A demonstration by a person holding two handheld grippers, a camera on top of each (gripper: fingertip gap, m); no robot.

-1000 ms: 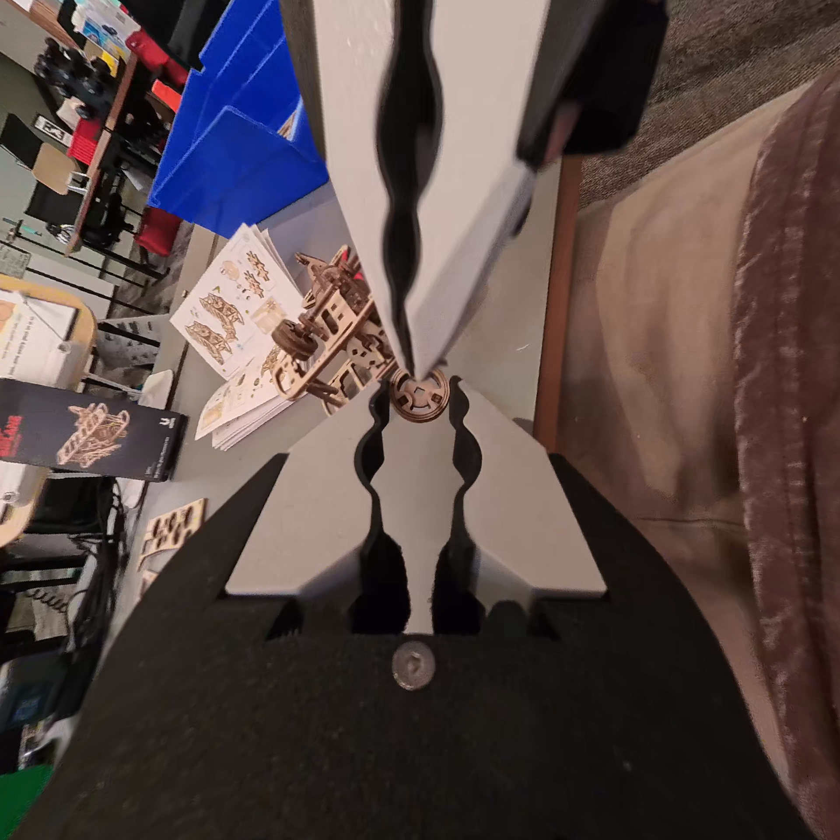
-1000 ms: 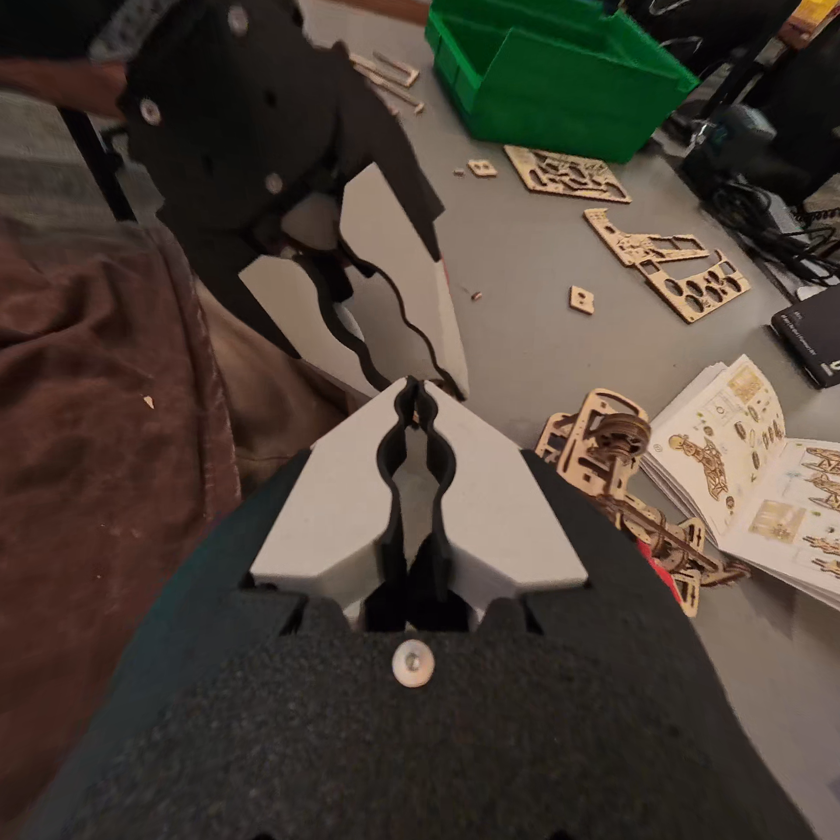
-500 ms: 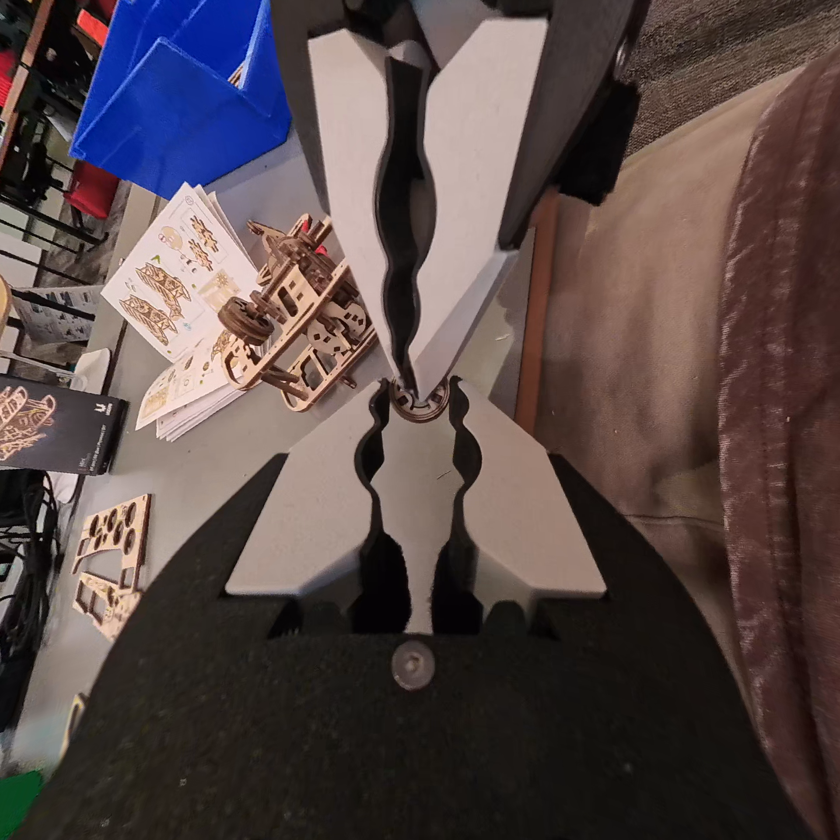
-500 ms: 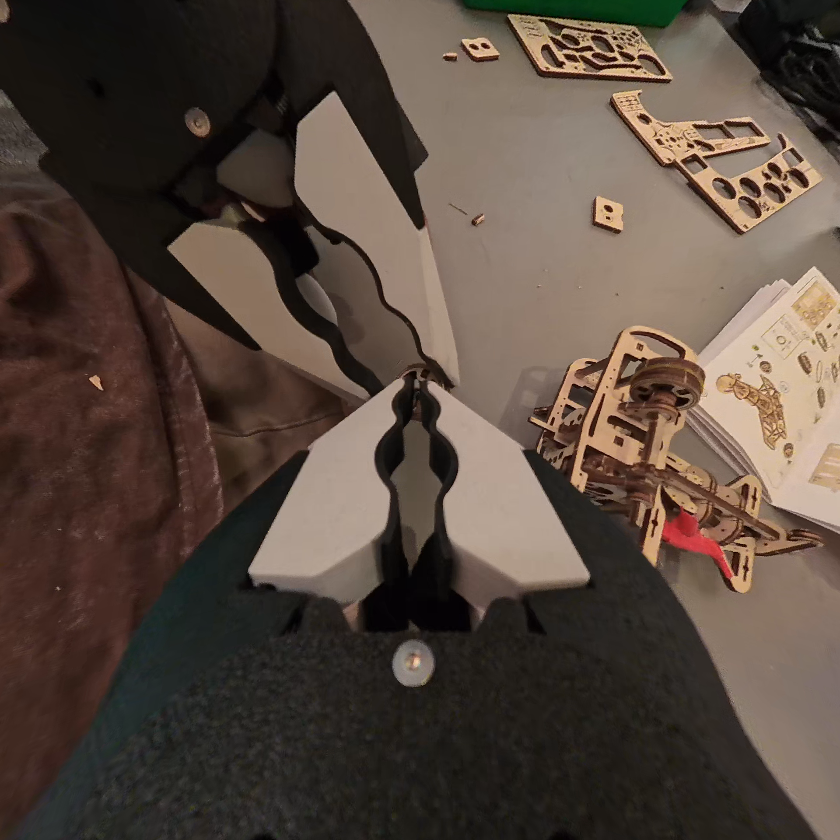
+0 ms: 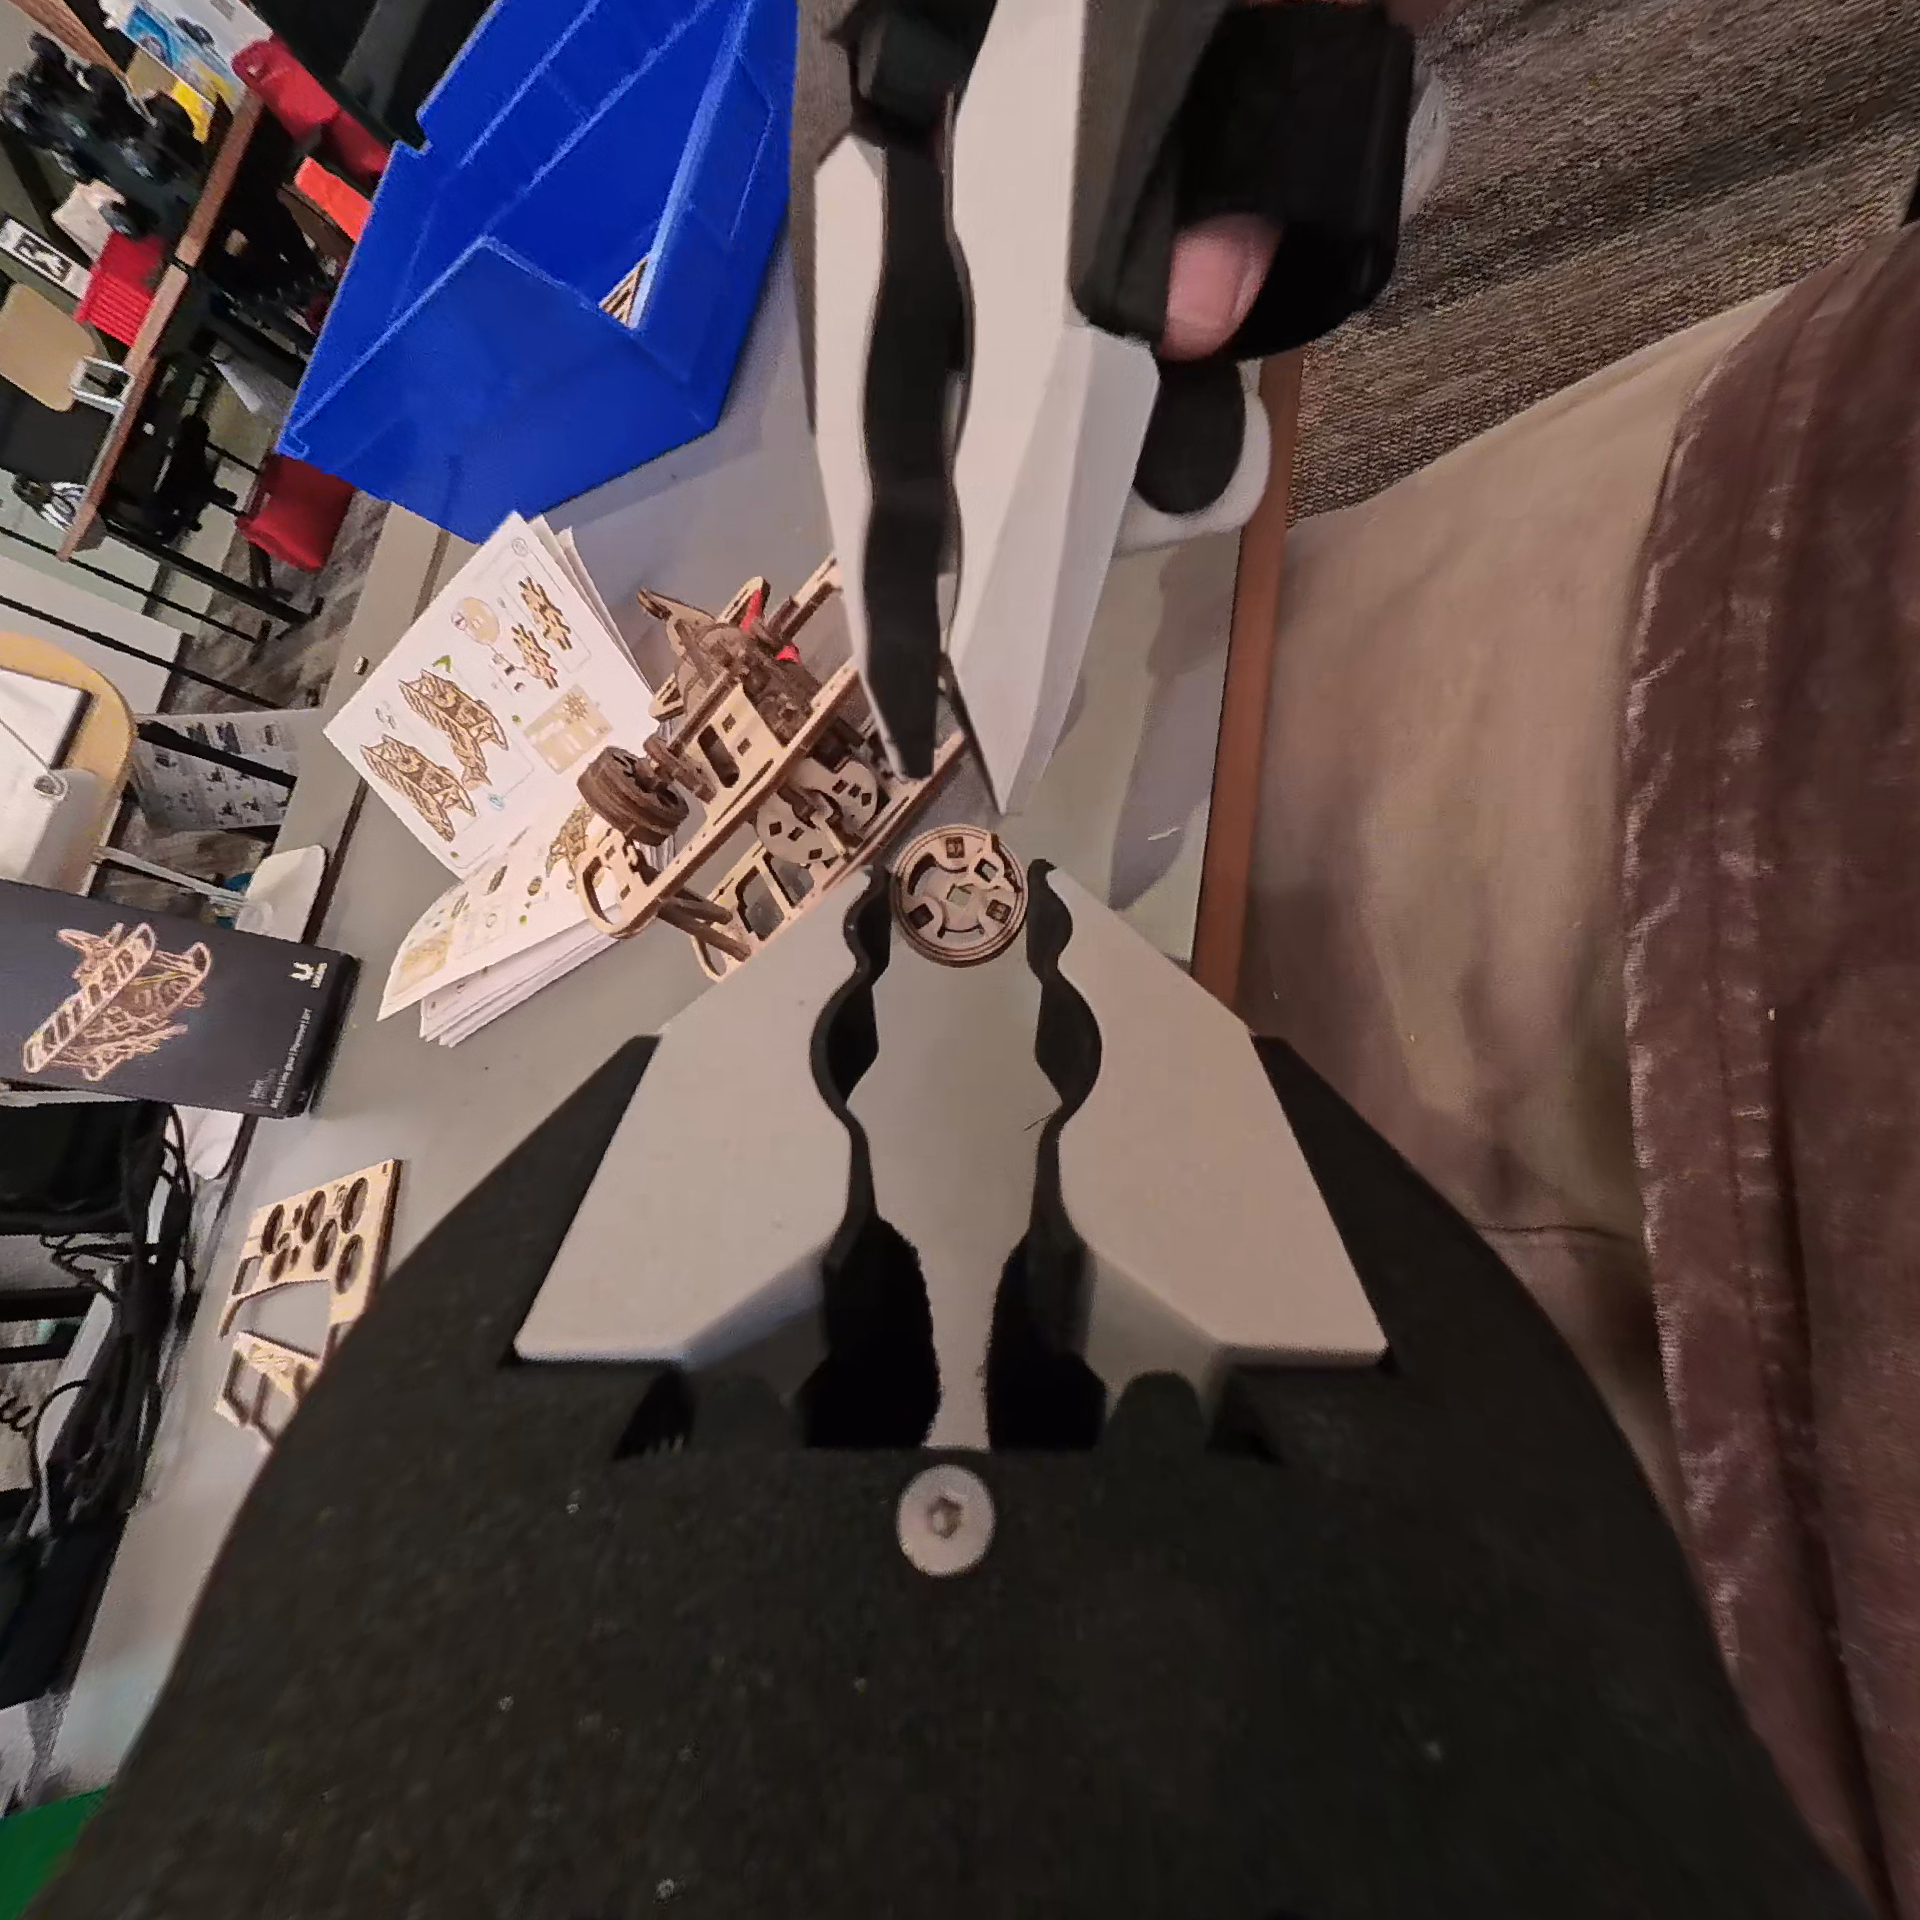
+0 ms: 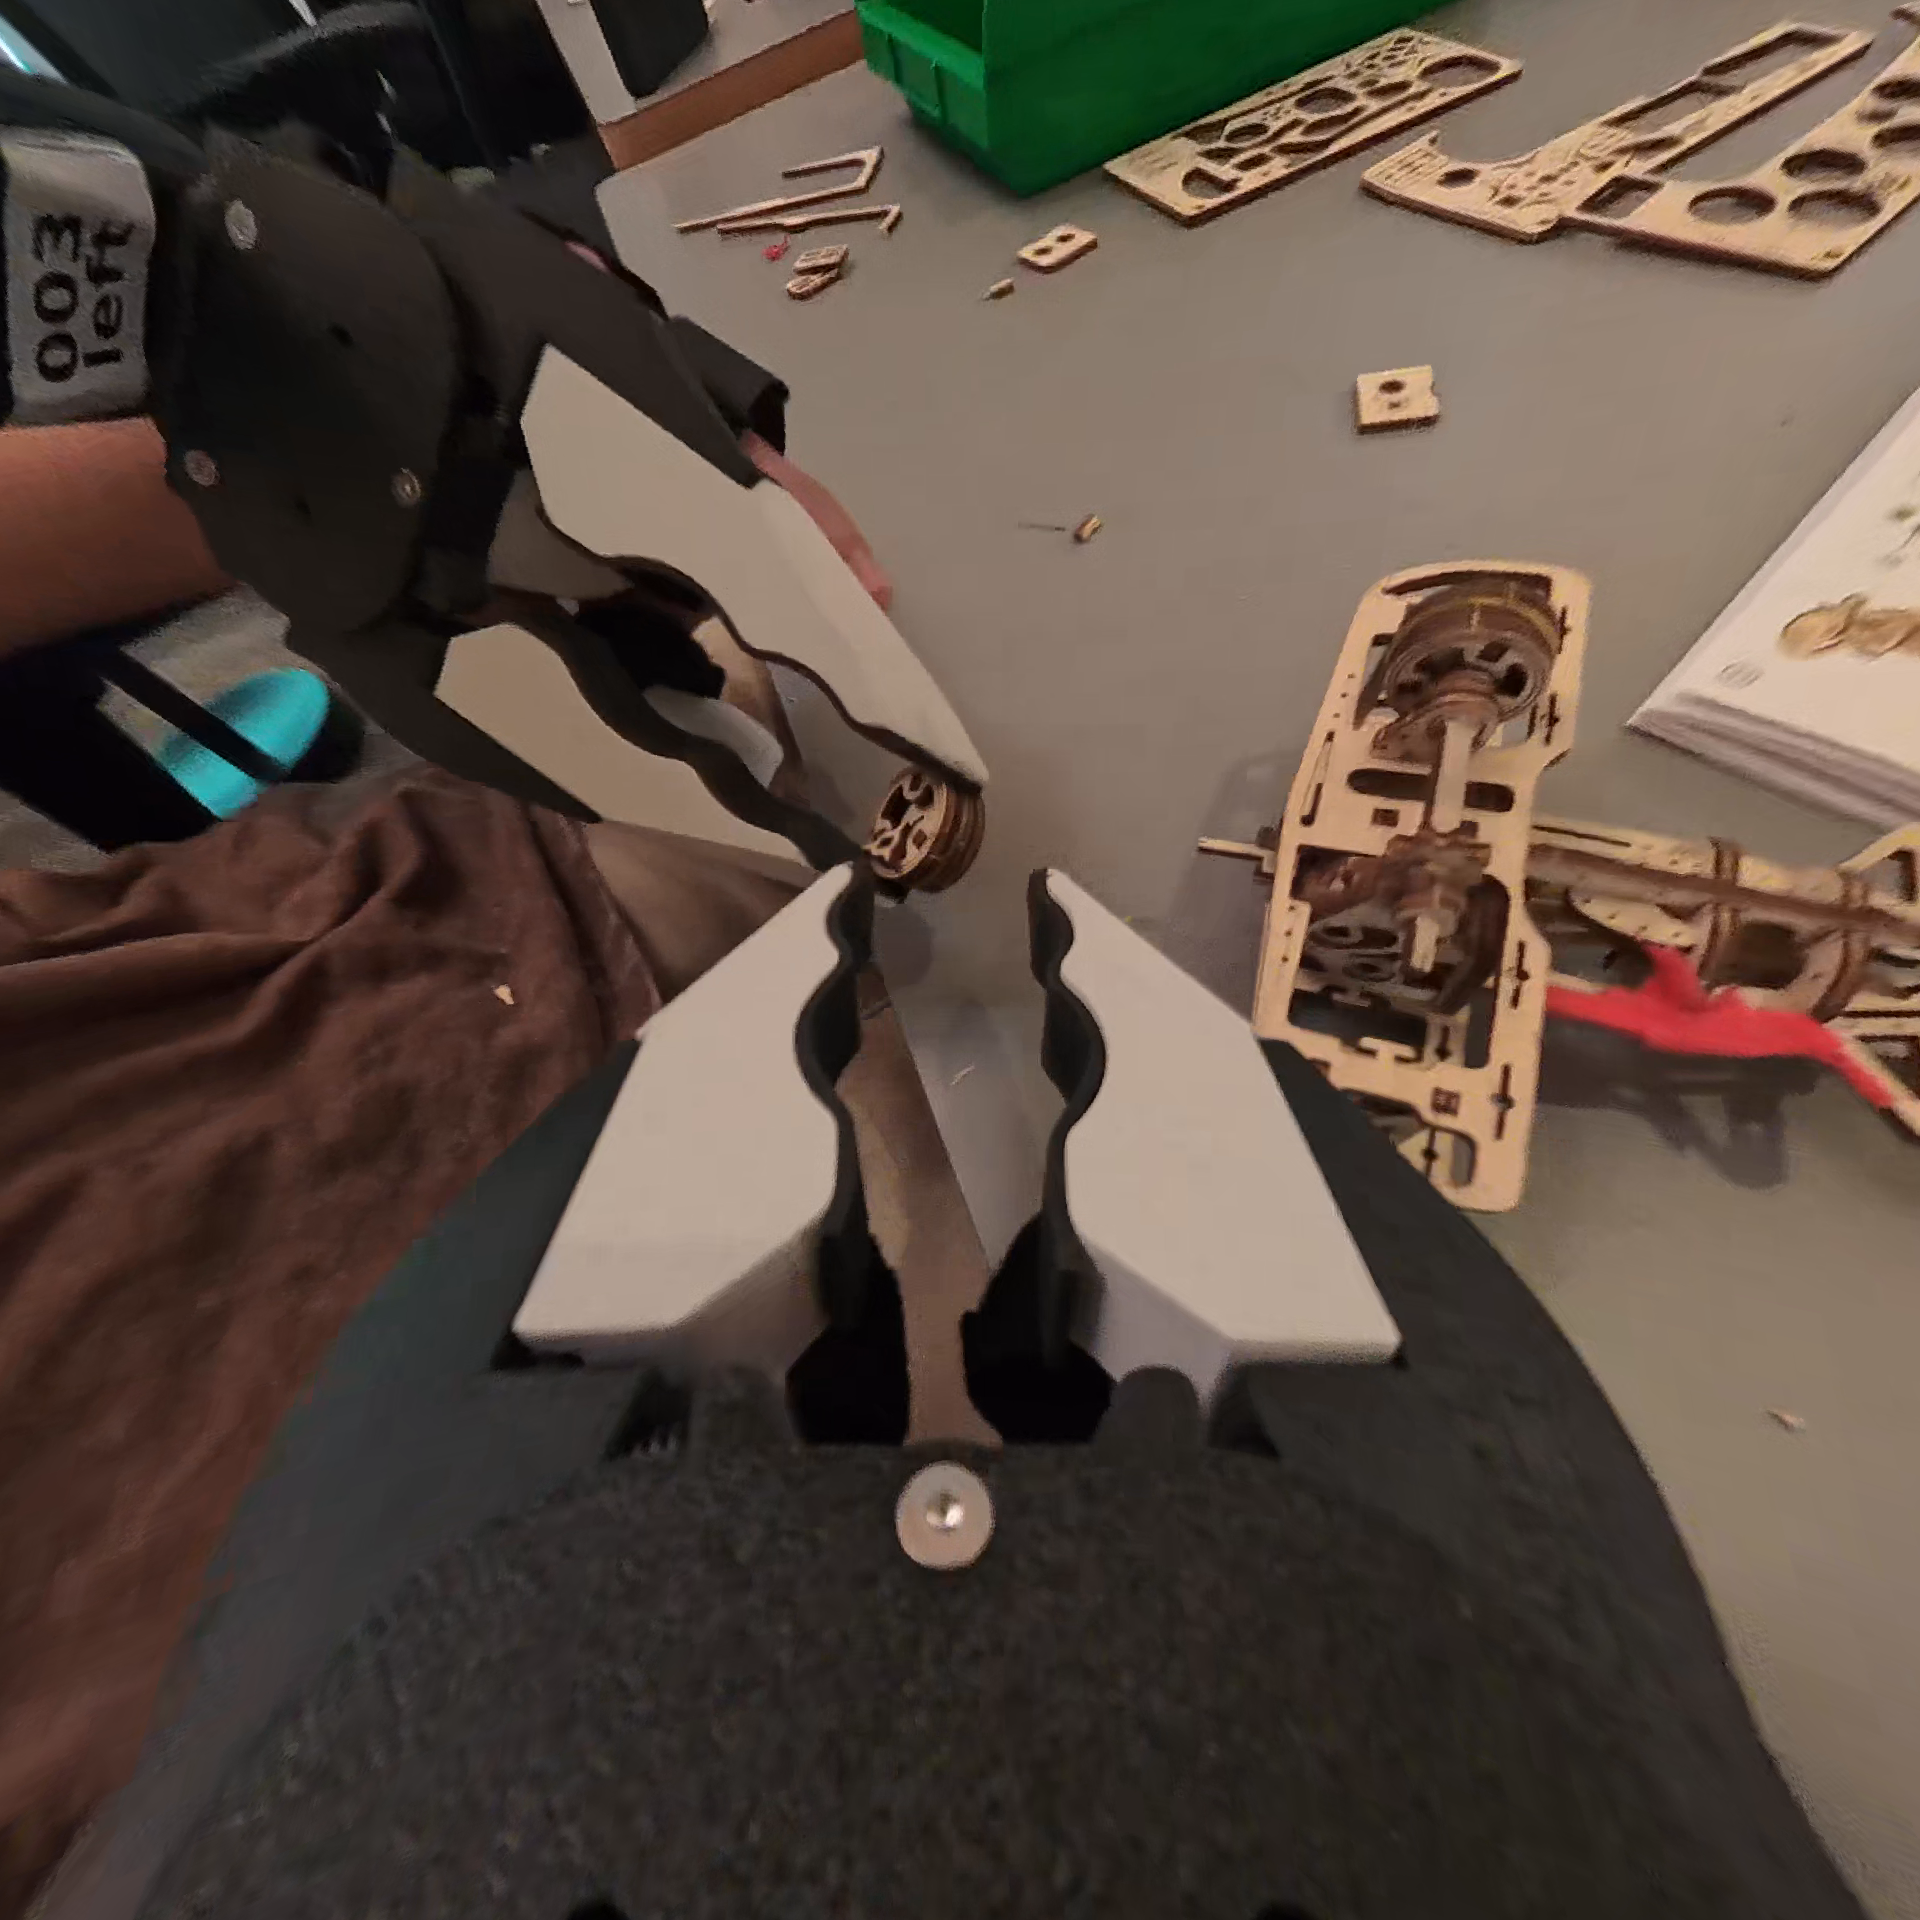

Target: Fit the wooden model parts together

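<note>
My left gripper [image 5: 958, 885] is shut on a small round wooden wheel [image 5: 958, 902], pinched by its rim between the fingertips above the table's near edge. The wheel also shows in the right wrist view [image 6: 925, 831], held in the left gripper [image 6: 920, 821]. My right gripper [image 6: 943, 878] is open and empty, its tips just below and right of the wheel. It shows from the left wrist view [image 5: 956, 790] just beyond the wheel, apart from it. The partly built wooden model [image 6: 1423, 883] lies on the table to the right, also seen in the left wrist view [image 5: 748, 790].
An open instruction booklet [image 5: 488, 707] lies beyond the model. A blue bin [image 5: 540, 260], a black box [image 5: 156, 997], a green bin [image 6: 1091, 73] and punched wooden sheets [image 6: 1558, 156] stand around. Small wood scraps [image 6: 1397, 400] lie loose. The table edge [image 5: 1236, 727] and a person's brown clothing are close.
My right gripper was shut with its tips at the wheel; it has opened and drawn back a little. The wheel stays in my left gripper.
</note>
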